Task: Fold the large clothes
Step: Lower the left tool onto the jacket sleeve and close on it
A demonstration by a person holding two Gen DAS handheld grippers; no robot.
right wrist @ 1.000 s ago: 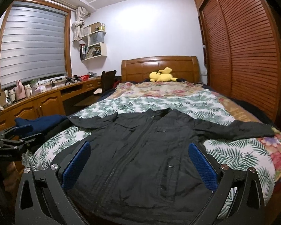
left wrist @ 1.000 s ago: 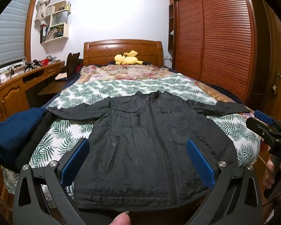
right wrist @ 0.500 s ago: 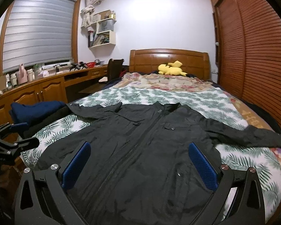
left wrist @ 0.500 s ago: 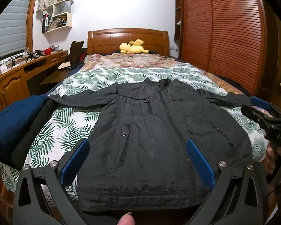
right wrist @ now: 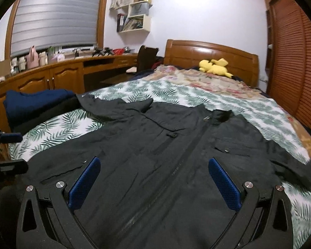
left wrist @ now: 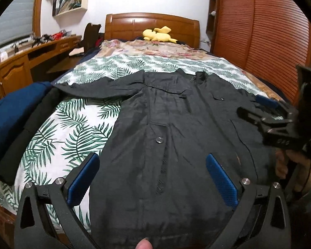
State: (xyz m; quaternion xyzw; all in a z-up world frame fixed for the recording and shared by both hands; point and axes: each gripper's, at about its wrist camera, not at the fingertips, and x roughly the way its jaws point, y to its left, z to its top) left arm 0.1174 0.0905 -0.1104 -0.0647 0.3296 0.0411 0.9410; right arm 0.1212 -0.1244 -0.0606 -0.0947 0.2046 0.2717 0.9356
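Jacket [left wrist: 176, 145]: we find it spread flat, front up, on the bed [left wrist: 76, 128].
Left gripper [left wrist: 153, 178]: jaws wide apart, empty, above the hem.
Right gripper [right wrist: 155, 182]: likewise agape, holding nothing.

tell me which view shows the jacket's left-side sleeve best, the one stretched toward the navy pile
The left wrist view: that sleeve lies fully visible across the leaf-print bedspread, ending beside the navy pile. In the right wrist view the same sleeve looks foreshortened and bunched, its cuff end hard to make out.
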